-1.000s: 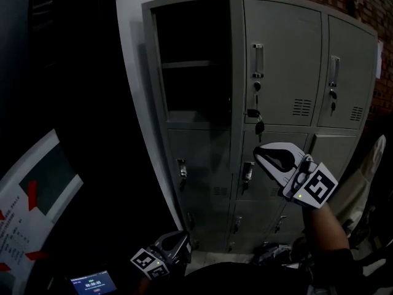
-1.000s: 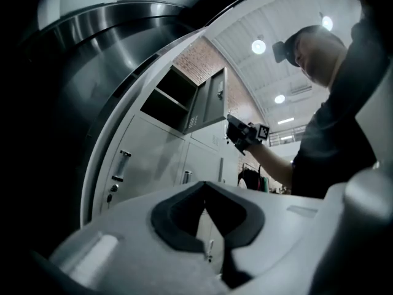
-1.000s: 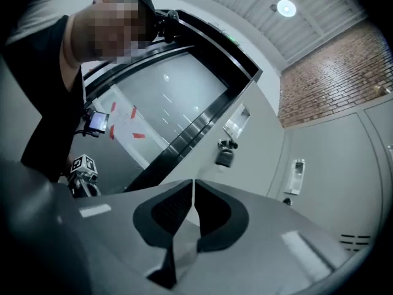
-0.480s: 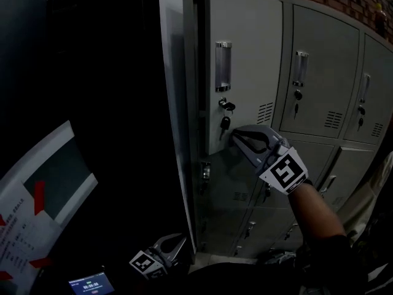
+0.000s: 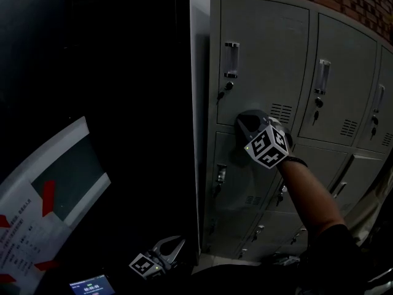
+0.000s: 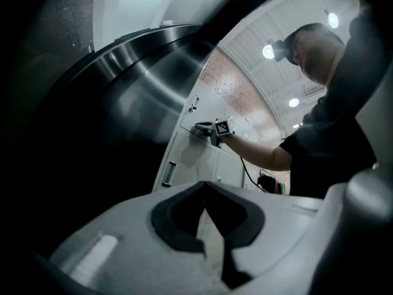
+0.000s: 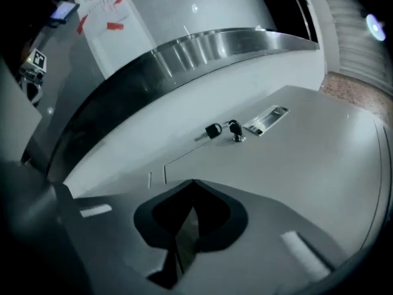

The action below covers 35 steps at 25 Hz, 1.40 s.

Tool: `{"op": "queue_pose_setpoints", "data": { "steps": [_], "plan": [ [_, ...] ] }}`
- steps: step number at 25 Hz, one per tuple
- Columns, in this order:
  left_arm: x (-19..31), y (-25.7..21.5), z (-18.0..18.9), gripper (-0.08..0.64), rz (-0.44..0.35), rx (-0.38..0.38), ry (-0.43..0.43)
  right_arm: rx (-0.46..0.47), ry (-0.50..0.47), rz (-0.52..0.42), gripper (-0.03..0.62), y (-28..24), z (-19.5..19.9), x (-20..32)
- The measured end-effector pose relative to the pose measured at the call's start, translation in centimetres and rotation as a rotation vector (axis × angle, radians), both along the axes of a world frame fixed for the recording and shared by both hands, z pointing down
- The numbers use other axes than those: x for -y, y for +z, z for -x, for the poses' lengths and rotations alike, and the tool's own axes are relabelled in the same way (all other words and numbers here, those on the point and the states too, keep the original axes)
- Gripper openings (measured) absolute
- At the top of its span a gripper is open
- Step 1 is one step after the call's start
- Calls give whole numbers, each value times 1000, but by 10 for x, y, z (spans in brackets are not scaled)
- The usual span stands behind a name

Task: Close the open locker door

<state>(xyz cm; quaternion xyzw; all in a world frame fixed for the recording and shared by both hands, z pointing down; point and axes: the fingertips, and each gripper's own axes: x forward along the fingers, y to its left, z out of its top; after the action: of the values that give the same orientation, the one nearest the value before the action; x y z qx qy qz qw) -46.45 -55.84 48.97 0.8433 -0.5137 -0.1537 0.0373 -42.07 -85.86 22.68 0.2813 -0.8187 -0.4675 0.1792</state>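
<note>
The grey locker door (image 5: 264, 60) at the top left of the bank lies flush with its neighbours, its handle (image 5: 231, 60) and key (image 5: 224, 91) on its left side. My right gripper (image 5: 243, 121) is shut with nothing held, its tips pressed against the lower part of that door, below the key. In the right gripper view the door (image 7: 307, 165) fills the frame, with the key (image 7: 215, 129) and handle (image 7: 268, 120) just beyond the right gripper (image 7: 193, 183). My left gripper (image 5: 175, 246) hangs low near the floor, shut and empty; its own view shows the left gripper (image 6: 204, 186) aimed up at the lockers.
More shut locker doors (image 5: 344, 85) stand to the right and below, under a brick wall (image 5: 350, 2). A dark curved column (image 5: 123, 103) rises left of the lockers. A white sign with red marks (image 5: 43, 208) leans at lower left, a small lit screen (image 5: 92, 284) beneath it.
The door has swung from standing open to lying flush with the bank, pushed by my right gripper, which has moved up and left with it. The left gripper has stayed low.
</note>
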Motion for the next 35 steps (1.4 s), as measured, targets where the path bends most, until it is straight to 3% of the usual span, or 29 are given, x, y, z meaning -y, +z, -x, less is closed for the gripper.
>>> {"op": "queue_pose_setpoints", "data": {
  "steps": [3, 8, 12, 16, 19, 23, 29, 35],
  "plan": [
    [-2, 2, 4, 0, 1, -5, 4, -25, 64, -4, 6, 2, 3, 8],
    [-4, 4, 5, 0, 0, -16, 19, 22, 56, 88, 6, -1, 3, 8],
    [-6, 13, 2, 0, 17, -21, 36, 102, -77, 79, 6, 1, -5, -31],
    [-3, 24, -12, 0, 54, -37, 78, 132, -280, 197, 6, 36, -35, -111],
    [0, 25, -32, 0, 62, -40, 122, 202, -393, 326, 6, 53, -79, -163],
    [0, 20, -69, 0, 51, -17, 178, 386, -402, 526, 6, 74, -155, -197],
    [-22, 8, -176, 0, 77, 3, 301, 482, -370, 621, 6, 117, -276, -261],
    [-93, 18, -303, 0, 131, -27, 424, 586, -425, 716, 6, 142, -393, -359]
  ]
}}
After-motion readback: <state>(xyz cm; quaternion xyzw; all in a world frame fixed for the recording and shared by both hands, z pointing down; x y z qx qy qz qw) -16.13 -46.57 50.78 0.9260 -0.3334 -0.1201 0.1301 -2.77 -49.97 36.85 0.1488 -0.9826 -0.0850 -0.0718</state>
